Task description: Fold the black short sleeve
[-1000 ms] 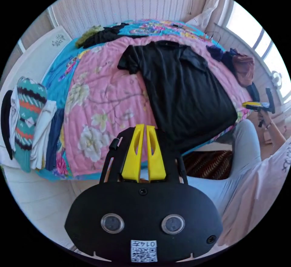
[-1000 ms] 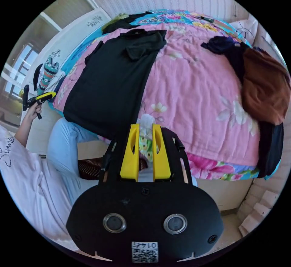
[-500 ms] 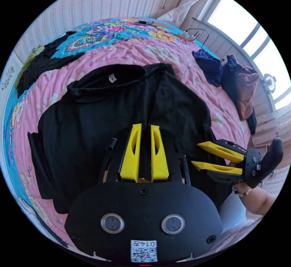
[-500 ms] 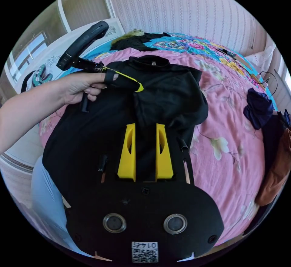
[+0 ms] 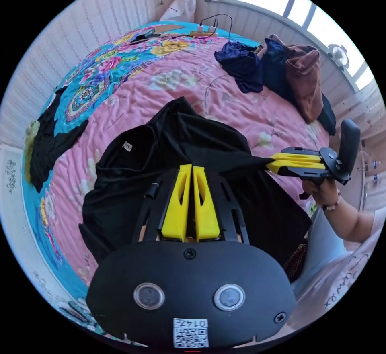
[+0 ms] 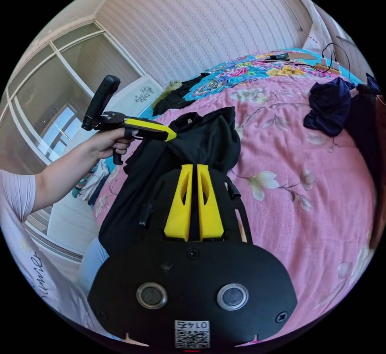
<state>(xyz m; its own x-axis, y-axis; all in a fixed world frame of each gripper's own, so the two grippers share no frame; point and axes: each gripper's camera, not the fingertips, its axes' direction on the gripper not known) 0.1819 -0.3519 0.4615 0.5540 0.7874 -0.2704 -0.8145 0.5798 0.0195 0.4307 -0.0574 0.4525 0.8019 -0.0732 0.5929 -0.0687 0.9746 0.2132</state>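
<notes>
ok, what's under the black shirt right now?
The pink floral quilt shows all around the black shirt, on a bed. Both the left gripper and right gripper pinch it. Anything under its bunched folds is covered.

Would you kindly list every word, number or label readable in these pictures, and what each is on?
None reads clearly.
Too small: white tag in the black shirt's collar.
Mirrored, unclear: sticker on the left gripper's body.
Cut off, distorted: cursive print on the person's top.
</notes>
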